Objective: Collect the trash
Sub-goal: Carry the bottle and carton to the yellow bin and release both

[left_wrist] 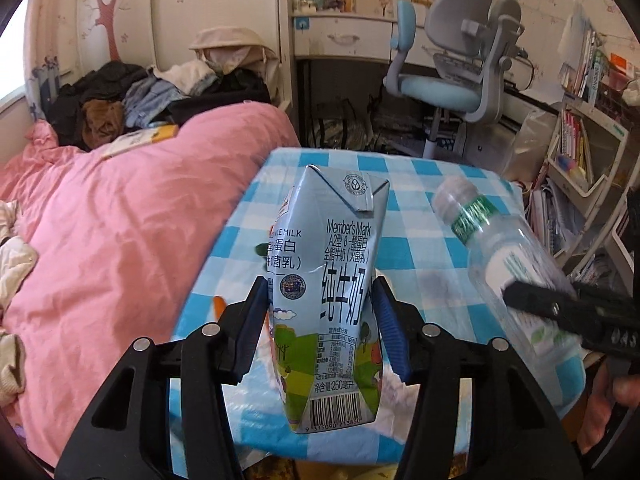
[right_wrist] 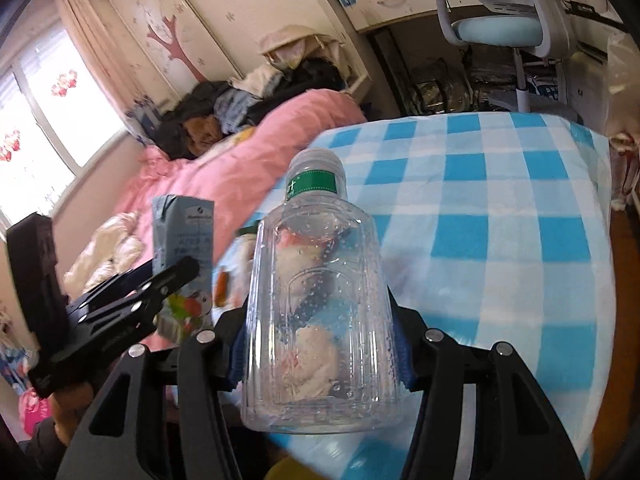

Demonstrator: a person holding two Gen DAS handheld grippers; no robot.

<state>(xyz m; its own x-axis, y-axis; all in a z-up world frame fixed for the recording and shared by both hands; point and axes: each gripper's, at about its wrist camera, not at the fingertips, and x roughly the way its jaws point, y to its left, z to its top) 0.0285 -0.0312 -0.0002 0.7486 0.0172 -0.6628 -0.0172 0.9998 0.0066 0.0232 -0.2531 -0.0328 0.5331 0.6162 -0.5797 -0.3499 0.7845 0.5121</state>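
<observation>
Left wrist view puts the milk carton (left_wrist: 326, 300) squarely between your left gripper (left_wrist: 320, 320)'s fingers: it stands upright, its folded top pointing away from you and its barcode nearest the camera, and the blue pads (left_wrist: 390, 332) press on both its sides, so the jaws are about half open and closed on the carton. It hangs above the blue-and-white checked tablecloth (left_wrist: 420, 216), with the pink duvet (left_wrist: 120, 220) off to the left. At the right edge of the same view your right gripper's black finger lies across a clear plastic bottle (left_wrist: 512, 256), which is tilted with its neck toward the carton. Right wrist view shows that bottle (right_wrist: 320, 300) held in your right gripper (right_wrist: 320, 344), jaws roughly half open and clamped on its lower body, green neck band and cap pointing away over the tablecloth (right_wrist: 500, 220). Something pale and crumpled shows through its wall; you cannot tell what. Carton (right_wrist: 186, 240) and left gripper (right_wrist: 160, 284) sit just beside it on the left, apart from the bottle.
</observation>
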